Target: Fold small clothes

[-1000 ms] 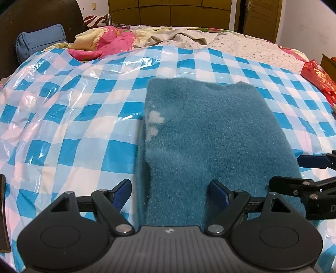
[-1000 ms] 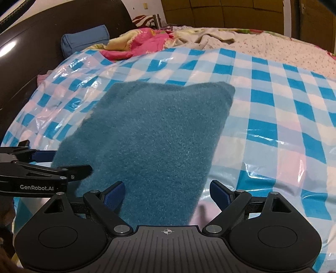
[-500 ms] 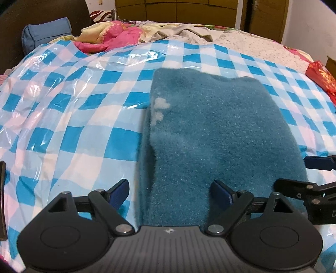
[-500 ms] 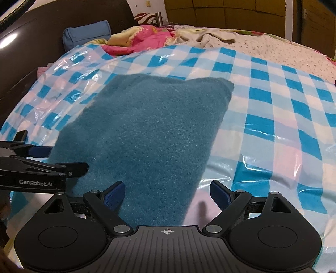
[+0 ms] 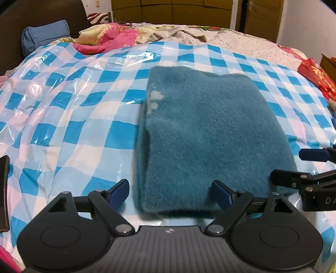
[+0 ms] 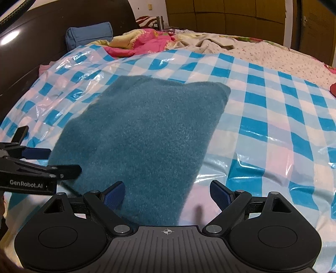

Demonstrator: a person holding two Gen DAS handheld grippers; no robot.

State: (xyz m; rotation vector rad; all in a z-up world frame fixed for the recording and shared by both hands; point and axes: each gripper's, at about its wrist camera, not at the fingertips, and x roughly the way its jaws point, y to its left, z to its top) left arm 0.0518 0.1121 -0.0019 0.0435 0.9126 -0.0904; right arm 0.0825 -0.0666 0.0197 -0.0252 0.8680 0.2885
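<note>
A folded teal fleece garment [image 5: 210, 130] lies flat on the blue-and-white checked plastic sheet [image 5: 73, 109] over the bed. It also shows in the right wrist view [image 6: 142, 138]. My left gripper [image 5: 170, 193] is open and empty, just short of the garment's near left corner. My right gripper [image 6: 167, 194] is open and empty at the garment's near right corner. Each gripper shows in the other's view: the right one at the right edge [image 5: 294, 166], the left one at the left edge [image 6: 52, 159].
Crumpled pink and yellow bedding [image 5: 109, 37] and a blue pillow [image 5: 44, 36] lie at the far end by the dark headboard. A red item [image 5: 315, 73] sits at the bed's right edge. Wooden wardrobes [image 6: 231, 14] stand behind.
Both grippers have drawn back toward me and risen a little; the garment's near edge now shows in front of the left gripper. The garment has not moved.
</note>
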